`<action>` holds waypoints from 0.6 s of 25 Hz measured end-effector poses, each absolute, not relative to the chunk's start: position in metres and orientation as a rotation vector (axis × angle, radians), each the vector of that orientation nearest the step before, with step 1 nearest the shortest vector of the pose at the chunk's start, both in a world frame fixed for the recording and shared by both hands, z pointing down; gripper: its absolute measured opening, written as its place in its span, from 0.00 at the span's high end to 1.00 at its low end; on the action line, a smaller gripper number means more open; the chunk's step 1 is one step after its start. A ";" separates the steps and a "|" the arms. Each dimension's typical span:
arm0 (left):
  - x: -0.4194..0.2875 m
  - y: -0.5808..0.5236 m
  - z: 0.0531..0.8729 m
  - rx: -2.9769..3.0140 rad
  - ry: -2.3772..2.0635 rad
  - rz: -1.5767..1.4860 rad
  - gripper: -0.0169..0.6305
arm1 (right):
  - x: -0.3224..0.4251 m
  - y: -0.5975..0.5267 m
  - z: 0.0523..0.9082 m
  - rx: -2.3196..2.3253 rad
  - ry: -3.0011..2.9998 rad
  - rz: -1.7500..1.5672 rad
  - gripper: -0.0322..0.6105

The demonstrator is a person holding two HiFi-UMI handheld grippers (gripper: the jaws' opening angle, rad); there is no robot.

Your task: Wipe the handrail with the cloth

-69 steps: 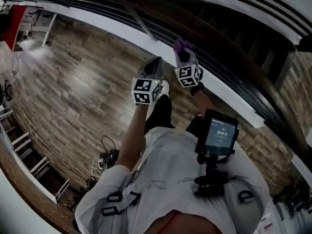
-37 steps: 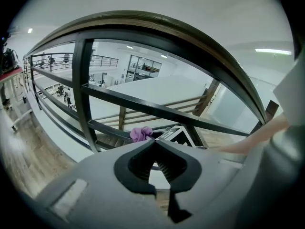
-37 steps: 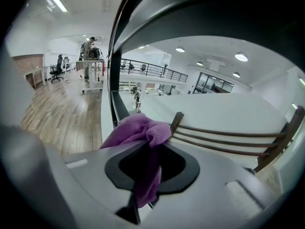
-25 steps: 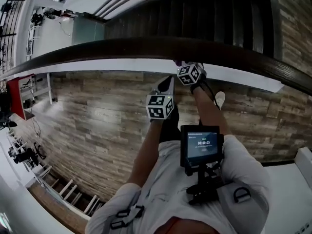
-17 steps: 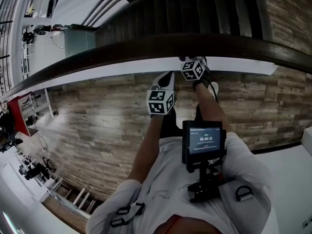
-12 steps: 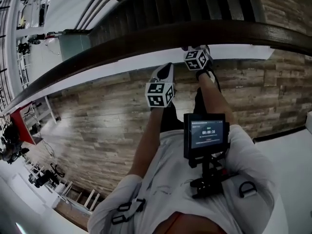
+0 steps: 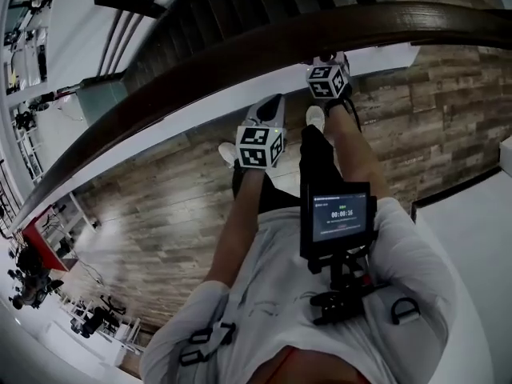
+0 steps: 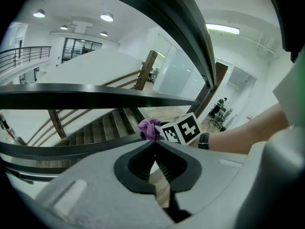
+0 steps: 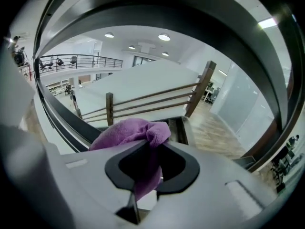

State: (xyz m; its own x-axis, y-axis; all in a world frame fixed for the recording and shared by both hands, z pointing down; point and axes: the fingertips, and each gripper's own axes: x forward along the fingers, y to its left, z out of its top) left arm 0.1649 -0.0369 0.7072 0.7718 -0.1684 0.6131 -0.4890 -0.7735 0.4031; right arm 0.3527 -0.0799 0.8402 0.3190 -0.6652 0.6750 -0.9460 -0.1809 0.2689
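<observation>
Right gripper (image 9: 153, 148): jaws clamped on the purple cloth (image 9: 133, 130), which bunches above the tips and hangs down between them. In the head view this gripper is up at the near edge of the dark handrail (image 7: 240, 54), and the cloth lies against it. Left gripper (image 8: 153, 142): jaws pressed together with nothing between them, held just left of the right gripper and short of the handrail, above the wood floor (image 7: 160, 214).

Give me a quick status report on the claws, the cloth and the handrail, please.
Right claw shut on purple cloth, up at the handrail. Left claw shut, empty, short of the rail. No obstruction seen.
</observation>
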 end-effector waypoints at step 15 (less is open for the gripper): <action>0.297 0.011 0.727 2.453 -0.312 0.790 0.97 | 0.564 0.003 0.832 2.068 -1.192 0.518 0.88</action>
State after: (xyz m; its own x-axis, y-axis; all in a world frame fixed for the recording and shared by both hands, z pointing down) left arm 0.2967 0.0107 0.7272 0.8015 -0.0529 0.5956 -0.3686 -0.8280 0.4225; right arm 0.5643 0.0029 0.8321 0.4999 -0.5934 0.6309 -0.8661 -0.3449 0.3619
